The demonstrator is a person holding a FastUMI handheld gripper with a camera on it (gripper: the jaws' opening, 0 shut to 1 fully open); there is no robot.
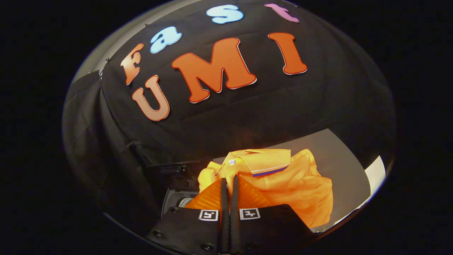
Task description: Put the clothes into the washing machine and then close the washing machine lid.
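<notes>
Gripper view puts my gripper [229,184] at the bottom centre, its fingers pressed together with only a thin seam between them, seemingly pinching a fold of the orange shirt [283,184]; the grip point itself is hidden. I judge the shirt hangs bunched, collar up, lifted off the grey table [339,159]. The washing machine [175,191], lower left, appears open, ready to receive it.

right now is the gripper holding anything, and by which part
The gripper is shut on the shirt, pinching a fold just below the collar, by the button.
</notes>
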